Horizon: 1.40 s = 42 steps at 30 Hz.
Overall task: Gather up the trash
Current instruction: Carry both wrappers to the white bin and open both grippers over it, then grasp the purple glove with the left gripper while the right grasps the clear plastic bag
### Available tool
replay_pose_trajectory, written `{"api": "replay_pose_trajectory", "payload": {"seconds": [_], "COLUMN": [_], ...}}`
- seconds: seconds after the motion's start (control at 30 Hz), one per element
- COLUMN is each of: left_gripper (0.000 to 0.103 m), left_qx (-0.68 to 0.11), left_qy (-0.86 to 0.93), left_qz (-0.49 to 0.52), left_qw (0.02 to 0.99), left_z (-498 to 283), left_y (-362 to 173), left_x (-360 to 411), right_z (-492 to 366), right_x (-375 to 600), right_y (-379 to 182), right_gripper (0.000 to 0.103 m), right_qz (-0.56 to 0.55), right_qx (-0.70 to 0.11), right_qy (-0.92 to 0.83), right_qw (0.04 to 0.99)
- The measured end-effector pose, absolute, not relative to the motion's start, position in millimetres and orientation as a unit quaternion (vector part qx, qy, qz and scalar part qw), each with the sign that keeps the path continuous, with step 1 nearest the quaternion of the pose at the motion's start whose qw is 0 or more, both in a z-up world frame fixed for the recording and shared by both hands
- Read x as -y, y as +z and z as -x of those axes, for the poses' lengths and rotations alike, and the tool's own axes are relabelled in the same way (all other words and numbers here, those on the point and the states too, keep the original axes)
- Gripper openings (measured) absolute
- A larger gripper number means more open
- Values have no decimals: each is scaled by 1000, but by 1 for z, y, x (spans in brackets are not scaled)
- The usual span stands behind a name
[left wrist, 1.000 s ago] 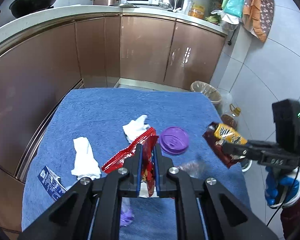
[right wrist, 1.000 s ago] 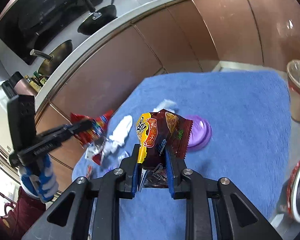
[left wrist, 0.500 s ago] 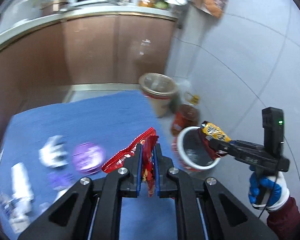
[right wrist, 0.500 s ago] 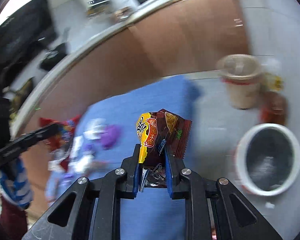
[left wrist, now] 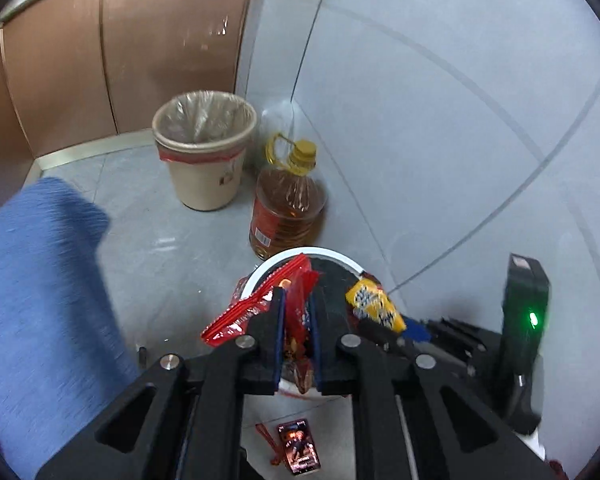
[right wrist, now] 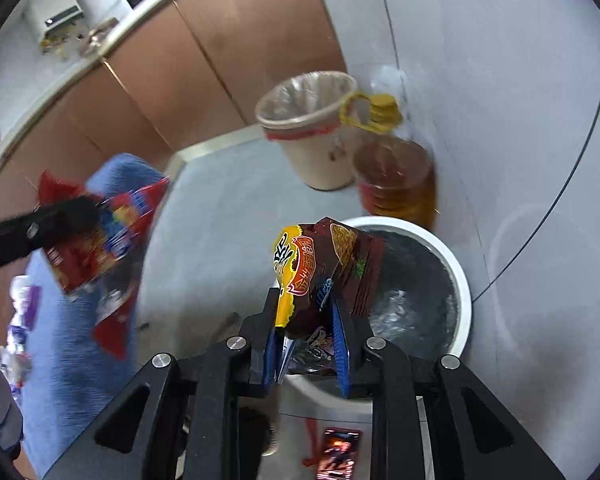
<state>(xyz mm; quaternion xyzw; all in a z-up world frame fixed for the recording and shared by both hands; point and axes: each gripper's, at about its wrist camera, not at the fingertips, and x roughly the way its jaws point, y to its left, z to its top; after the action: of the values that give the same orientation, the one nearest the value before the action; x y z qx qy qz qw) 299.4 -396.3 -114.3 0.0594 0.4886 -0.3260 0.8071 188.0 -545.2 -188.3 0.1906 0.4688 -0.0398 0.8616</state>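
Over white bin point(right wrist: 458, 280) | L jaws grip red wrapper point(left wrist: 256, 308) | R jaws opening, brown packet point(right wrist: 324, 272) between | oil jug point(left wrist: 288, 212) beside

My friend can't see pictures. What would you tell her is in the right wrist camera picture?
The right gripper holds a brown and yellow snack wrapper over a white bin with a black liner. At the left, the left gripper carries a red wrapper; behind stand a beige bin and an oil bottle.
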Motion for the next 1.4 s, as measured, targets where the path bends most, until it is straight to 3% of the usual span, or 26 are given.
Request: {"api": "replay_pose_trajectory", "payload": {"seconds": [0.13, 0.17, 0.2, 0.37, 0.47, 0.93, 1.03, 1.1, 1.4], "left_gripper": [14, 19, 24, 34, 36, 36, 42, 49, 49], "left_qx": [-511, -516, -519, -534, -534, -448, -422, -407, -390], "left_qy": [-325, -326, -326, -334, -336, -294, -265, -245, -161], "left_qz": [-61, -61, -61, -39, -26, 3, 10, 6, 23], "left_qw": [793, 790, 788, 776, 775, 844, 867, 880, 906], "left_z": [-315, -317, -318, -323, -323, -272, -251, -239, -206], "left_y": [-152, -159, -165, -184, -181, -63, -36, -26, -10], "left_x": [424, 428, 428, 435, 428, 303, 253, 226, 105], "right_z": [-189, -189, -188, -190, -188, -160, -155, -149, -132], "right_x": [561, 563, 564, 570, 569, 500, 474, 451, 355], "right_y": [-216, -220, -224, -237, -240, -134, -108, -89, -34], "right_gripper": [40, 43, 43, 50, 50, 50, 51, 51, 51], "right_qz": [-182, -181, -179, -169, -166, -145, -136, -123, -80], "right_qx": [-482, -485, -488, -498, -499, -423, -408, -397, -372], "right_qy": [-59, -63, -68, -85, -88, -30, -3, 17, 109], "right_qw": [855, 853, 851, 846, 846, 894, 903, 909, 919]}}
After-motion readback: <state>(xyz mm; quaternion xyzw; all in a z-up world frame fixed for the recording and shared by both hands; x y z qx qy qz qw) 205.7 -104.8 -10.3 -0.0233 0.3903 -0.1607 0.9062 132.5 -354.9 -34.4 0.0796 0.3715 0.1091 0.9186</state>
